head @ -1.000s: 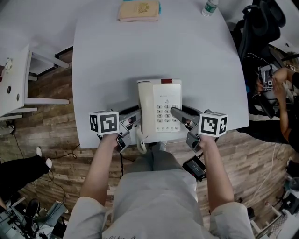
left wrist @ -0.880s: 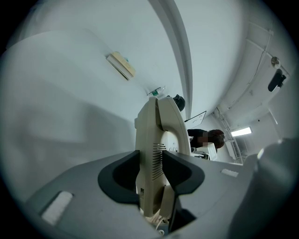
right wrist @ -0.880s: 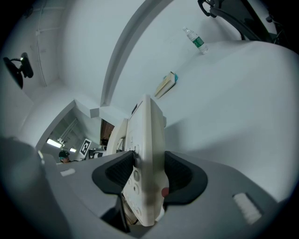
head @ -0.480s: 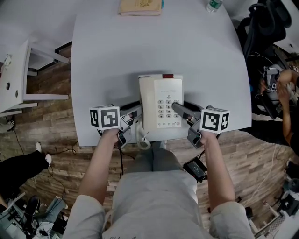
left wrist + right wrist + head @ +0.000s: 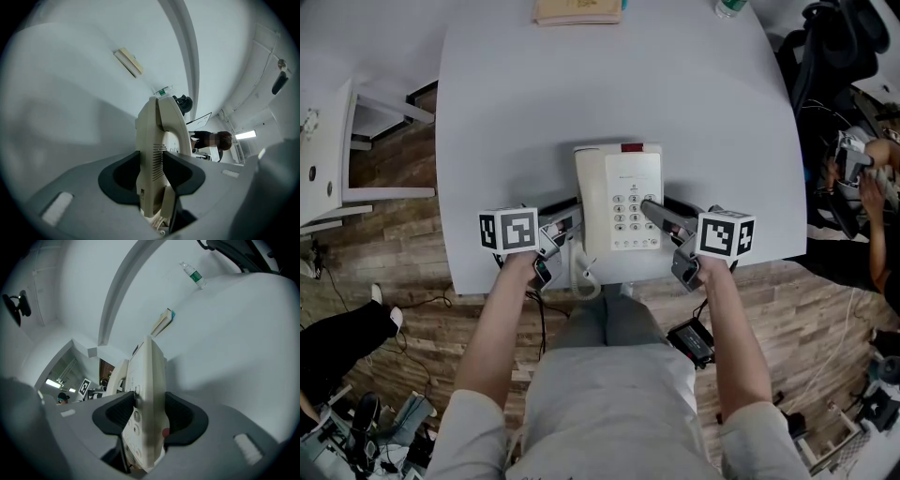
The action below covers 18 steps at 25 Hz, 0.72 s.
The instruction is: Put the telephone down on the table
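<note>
While between left gripper [image 5: 570, 223] and right gripper [image 5: 652, 212], one telephone [image 5: 618, 187].

The head view looks steeply down from above the person onto the table [image 5: 534, 112], with the telephone [image 5: 619, 202] mid-frame near the closest edge. The left gripper view rides just behind the left gripper [image 5: 565, 225], very close against the telephone's left side, facing across the tabletop toward its far end. The right gripper view rides the right gripper [image 5: 661, 217] likewise, at the right side. All three share the telephone, the book [image 5: 577, 11] and the bottle [image 5: 729, 9]
</note>
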Each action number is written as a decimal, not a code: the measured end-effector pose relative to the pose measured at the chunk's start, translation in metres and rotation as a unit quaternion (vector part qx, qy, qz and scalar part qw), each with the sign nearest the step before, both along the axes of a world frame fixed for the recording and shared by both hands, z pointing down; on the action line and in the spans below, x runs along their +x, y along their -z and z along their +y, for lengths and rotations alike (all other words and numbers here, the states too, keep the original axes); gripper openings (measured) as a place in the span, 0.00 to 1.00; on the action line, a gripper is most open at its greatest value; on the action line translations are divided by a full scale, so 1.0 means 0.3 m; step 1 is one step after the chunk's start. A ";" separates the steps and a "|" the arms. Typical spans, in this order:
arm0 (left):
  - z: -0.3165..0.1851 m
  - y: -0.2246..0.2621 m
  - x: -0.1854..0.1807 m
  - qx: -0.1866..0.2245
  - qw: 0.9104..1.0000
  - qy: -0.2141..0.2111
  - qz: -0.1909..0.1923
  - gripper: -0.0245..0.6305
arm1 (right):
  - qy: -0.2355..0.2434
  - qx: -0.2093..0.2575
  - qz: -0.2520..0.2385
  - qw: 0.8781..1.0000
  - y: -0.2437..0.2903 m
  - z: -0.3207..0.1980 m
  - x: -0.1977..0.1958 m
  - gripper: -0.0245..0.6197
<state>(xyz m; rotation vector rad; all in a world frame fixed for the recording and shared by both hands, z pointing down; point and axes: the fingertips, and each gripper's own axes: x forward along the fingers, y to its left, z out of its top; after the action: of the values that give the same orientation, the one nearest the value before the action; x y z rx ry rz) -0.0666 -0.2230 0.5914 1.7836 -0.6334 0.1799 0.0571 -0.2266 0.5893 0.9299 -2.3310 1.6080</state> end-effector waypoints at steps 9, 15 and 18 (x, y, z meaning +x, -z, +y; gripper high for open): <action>-0.006 -0.046 0.001 -0.003 1.000 0.000 -0.005 0.29 | 0.001 -0.005 0.001 1.000 -0.052 -0.002 0.002 0.38; -0.002 -0.079 0.012 -0.011 1.000 0.000 -0.001 0.29 | 0.008 0.006 0.011 1.000 -0.075 -0.009 0.011 0.38; -0.002 -0.089 0.015 -0.013 1.000 0.004 -0.001 0.29 | 0.009 0.006 0.013 1.000 -0.083 -0.011 0.014 0.38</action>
<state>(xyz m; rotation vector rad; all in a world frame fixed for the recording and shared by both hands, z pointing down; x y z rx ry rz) -0.0622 -0.2236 0.6180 1.7564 -0.6381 0.1839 0.0612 -0.2298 0.6141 0.9236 -2.3274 1.5678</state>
